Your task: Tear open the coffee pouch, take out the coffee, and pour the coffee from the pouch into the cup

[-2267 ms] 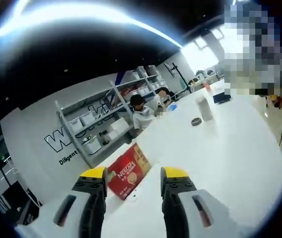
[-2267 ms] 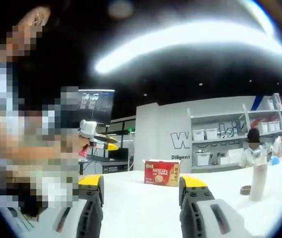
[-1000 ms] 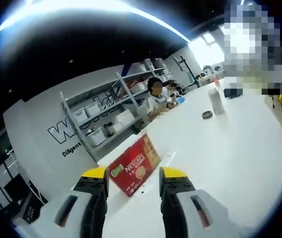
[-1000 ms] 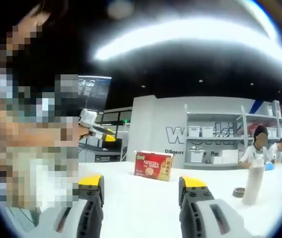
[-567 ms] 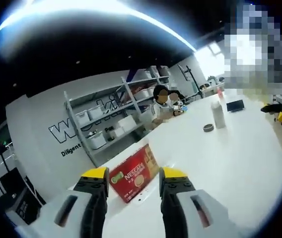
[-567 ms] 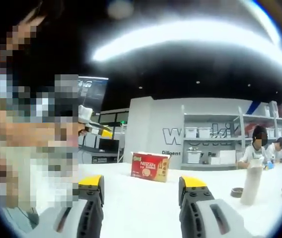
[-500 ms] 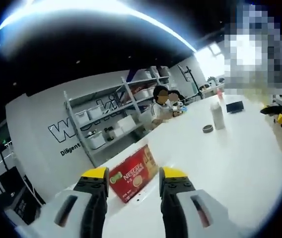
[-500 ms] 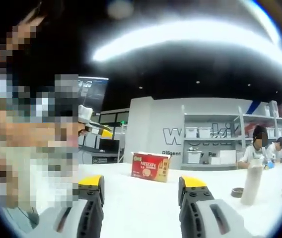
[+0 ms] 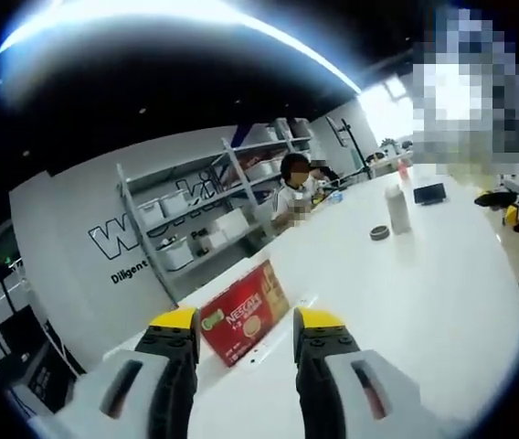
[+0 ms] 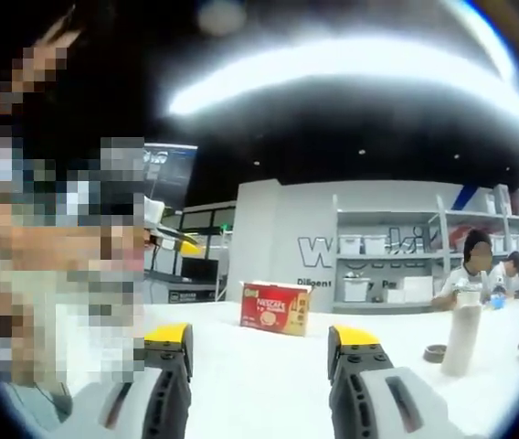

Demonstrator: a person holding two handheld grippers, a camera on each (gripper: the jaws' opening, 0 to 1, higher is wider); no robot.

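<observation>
1. Since a couple of seconds ago both views have drifted a little. In the left gripper view the red coffee box (image 9: 243,311) keeps its place between the yellow-tipped jaws at lower centre, while the white bottle (image 9: 396,209) and the small dark dish (image 9: 379,232) sit slightly further to the right; that reads as camera movement, not the things moving.
2. The left gripper (image 9: 246,322) has its jaws wide apart with nothing between them, hovering over the white table (image 9: 424,293).
3. The right gripper (image 10: 258,337) is likewise spread wide and holds nothing; the box (image 10: 275,307) stands at centre frame beyond the jaws, well apart from them.
4. No loose pouch or cup can be made out; the pouches are presumably inside the box.
5. Judging by looks, the box is light, stiff cardboard that may slide on the smooth tabletop, so it likely needs steadying by a side wall. A pouch would be thin, soft and slippery, best pinched at its sealed top edge.
</observation>
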